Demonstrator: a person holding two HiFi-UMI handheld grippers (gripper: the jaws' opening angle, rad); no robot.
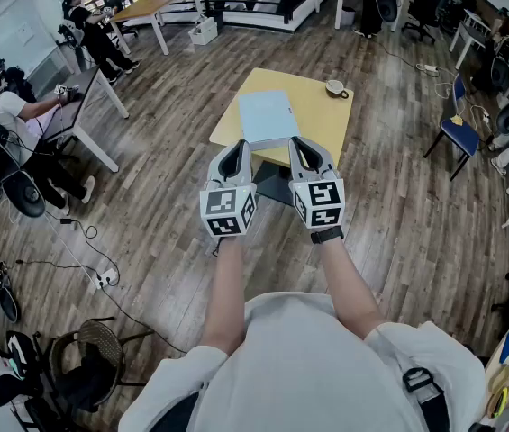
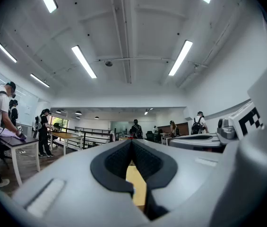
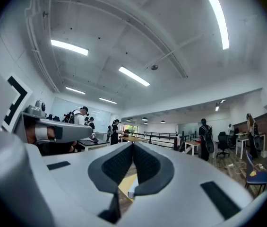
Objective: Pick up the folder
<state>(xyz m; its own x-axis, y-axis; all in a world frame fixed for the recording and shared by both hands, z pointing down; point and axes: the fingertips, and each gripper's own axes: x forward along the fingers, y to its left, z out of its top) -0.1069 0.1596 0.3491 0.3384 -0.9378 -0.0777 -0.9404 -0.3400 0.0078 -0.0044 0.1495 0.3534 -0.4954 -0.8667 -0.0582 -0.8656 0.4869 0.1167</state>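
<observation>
1. Your left gripper (image 1: 241,151) is held level in front of you. Its jaws are pressed together with nothing between them; only a strip of tabletop shows through the gap below the pads.
2. Your right gripper (image 1: 299,148) sits just beside it, also level. Its jaws are closed and empty too.
3. The folder (image 1: 268,115), pale blue, lies flat on the yellow table (image 1: 326,120), towards the table's left side as you look down.
4. From the head view, both sets of tips reach the folder's near edge, one by each near corner. You cannot tell from any view whether they touch it.
5. In the right gripper view, a pale corner shows low between the jaws, over the yellow tabletop.
6. A cup (image 1: 336,88) stands near the table's far right corner, well apart from the folder.
7. The table stands on a wooden floor (image 1: 398,214). Other people are at desks (image 1: 78,115) off to your left.
</observation>
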